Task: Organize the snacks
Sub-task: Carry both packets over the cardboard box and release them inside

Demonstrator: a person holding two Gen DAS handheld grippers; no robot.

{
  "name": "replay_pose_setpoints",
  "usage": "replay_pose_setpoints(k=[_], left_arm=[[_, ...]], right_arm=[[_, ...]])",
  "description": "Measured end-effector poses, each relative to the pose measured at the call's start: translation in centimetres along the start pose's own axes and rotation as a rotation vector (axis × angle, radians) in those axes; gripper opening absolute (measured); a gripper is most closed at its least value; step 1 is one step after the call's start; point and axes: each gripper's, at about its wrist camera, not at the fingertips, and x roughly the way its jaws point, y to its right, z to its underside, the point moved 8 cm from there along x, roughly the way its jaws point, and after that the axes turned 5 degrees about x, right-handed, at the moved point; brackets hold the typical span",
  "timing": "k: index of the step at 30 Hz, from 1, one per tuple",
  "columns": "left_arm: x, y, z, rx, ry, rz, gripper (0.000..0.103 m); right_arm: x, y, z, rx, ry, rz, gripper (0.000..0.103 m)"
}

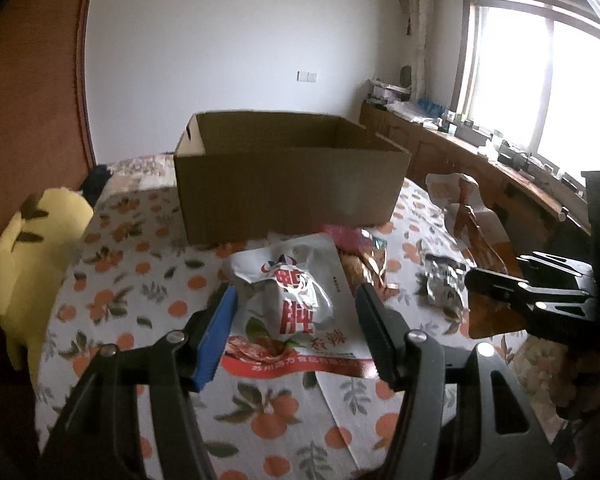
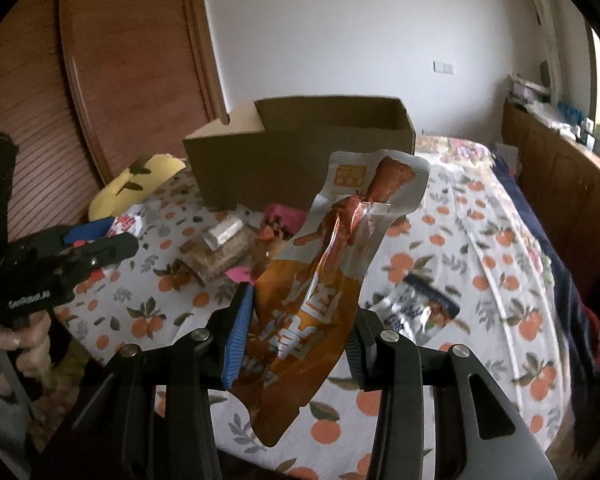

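We hold the orange snack pouch [image 2: 320, 280] aloft in the right gripper [image 2: 298, 344], jaws pinching it, clear for the cardboard box [image 1: 288, 176] ahead — our left gripper [image 1: 296, 332] straddles the white packet [image 1: 296, 300] on the cloth, jaws wide, ready to close

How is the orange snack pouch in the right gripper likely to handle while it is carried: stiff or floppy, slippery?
Probably floppy: the orange snack pouch twists and creases above the right gripper, and its top leans sideways. Its glossy film looks slippery, so it may slide between the fingers. It seems light, since it hangs clear of the tablecloth from a grip on its lower half.
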Motion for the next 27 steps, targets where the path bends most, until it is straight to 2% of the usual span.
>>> replay_pose_setpoints(k=[12,19,27], left_arm=[[2.4,-1.0,-6.1,0.039,0.051,0.012,0.061],[5.5,-1.8,-9.4,0.05,0.069,0.032,0.061],[8.9,-3.1,-11.9,0.069,0.088,0.033,0.061]], right_arm=[[0.1,-0.3,-5.6,-0.086,0.051,-0.034,0.042],[2.3,-0.4,-8.7,-0.134,0.063,-0.063,0.042],[6.7,0.3,-11.8,-0.161,0.058,-0.067,0.042]])
